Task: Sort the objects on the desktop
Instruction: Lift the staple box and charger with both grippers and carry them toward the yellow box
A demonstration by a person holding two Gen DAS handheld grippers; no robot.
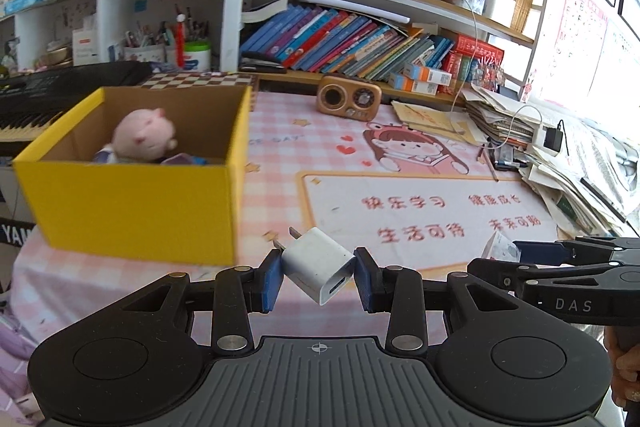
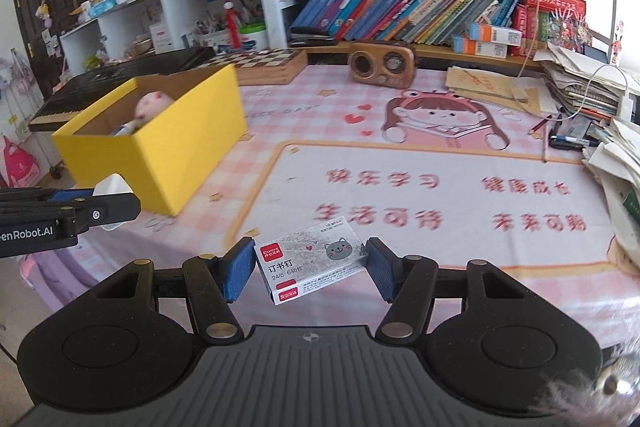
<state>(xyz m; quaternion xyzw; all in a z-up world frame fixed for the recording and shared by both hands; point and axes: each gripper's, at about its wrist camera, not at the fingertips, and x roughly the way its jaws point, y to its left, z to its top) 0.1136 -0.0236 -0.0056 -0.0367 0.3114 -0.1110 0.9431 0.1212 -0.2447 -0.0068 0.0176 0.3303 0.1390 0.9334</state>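
Blue pads of the left claw [image 1: 319,277] pinch a small white phone charger [image 1: 319,264], held tilted with its metal prongs pointing up and to the left, above the pink checked worktop [image 1: 320,131]. Beside it, the right claw [image 2: 311,259] grips a small box of staples [image 2: 310,259] printed with a grey cat, one pad pressed on each short end. Both items hang clear of the worktop. Ahead and to the left sits an open yellow cardboard box [image 1: 136,203], with a pink plush toy [image 1: 144,135] already lying inside; it looks like the likely place for both items. Behind it are a dark keyboard, a chessboard and crowded bookshelves.

Risks, as a judgement: the charger is caught across its corners, so it could twist and slip out if jolted. The two claws sit close together and could knock each other when reaching the box opening. Dropping either item too early would land it on the worktop short of the near wall.
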